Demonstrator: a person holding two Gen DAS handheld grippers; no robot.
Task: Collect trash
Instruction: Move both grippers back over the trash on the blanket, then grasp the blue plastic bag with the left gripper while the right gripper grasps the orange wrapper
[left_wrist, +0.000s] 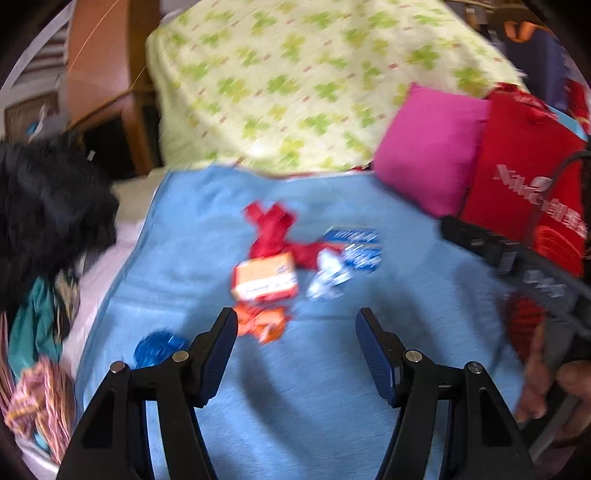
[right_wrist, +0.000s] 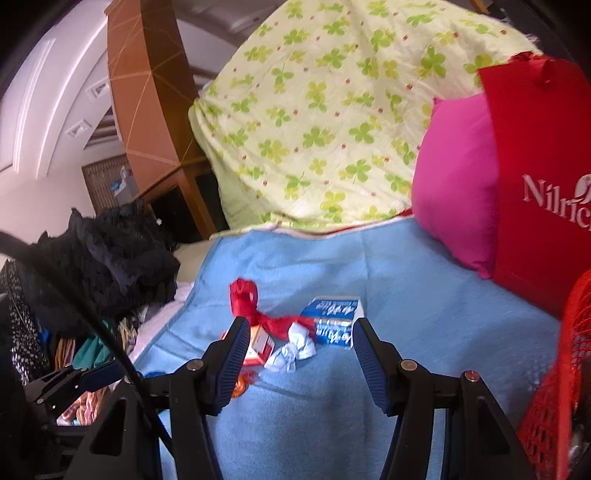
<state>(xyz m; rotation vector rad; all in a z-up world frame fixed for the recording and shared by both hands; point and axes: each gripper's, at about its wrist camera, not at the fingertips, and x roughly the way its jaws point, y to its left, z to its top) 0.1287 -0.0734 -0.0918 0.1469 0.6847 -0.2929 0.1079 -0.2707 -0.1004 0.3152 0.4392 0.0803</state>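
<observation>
Several pieces of trash lie together on the blue blanket (left_wrist: 332, 387) of the bed, and I am in the approach step: nothing is picked up yet. My left claw (left_wrist: 296, 334) stands open and empty above the blanket; in its view the heap is at about 12 o'clock, just beyond the fingertips. Nearest is an orange crumpled wrapper (left_wrist: 264, 325), touching my left finger on the picture; behind it an orange-and-white small box (left_wrist: 265, 280), then a red crumpled wrapper (left_wrist: 275, 230). At 1 o'clock are a white crumpled paper (left_wrist: 327, 275) and a blue-and-white carton (left_wrist: 360, 247). A blue shiny wrapper (left_wrist: 157, 349) lies apart at 10 o'clock. My right claw (right_wrist: 298, 339) is also open and holds nothing; between its fingers I see the white paper, with the carton just beside the right finger. For containers, a red mesh basket (right_wrist: 554, 369) stands at 4 o'clock in the right view; what is inside I cannot tell. A red bag (right_wrist: 535, 177) with white letters stands behind, beside a pink pillow (right_wrist: 454, 184); its inside is hidden too. I think the next move calls for lowering one claw over a single piece, closing gently because these things are light and crush easily, and then carrying it to the basket, if that is the bin.
</observation>
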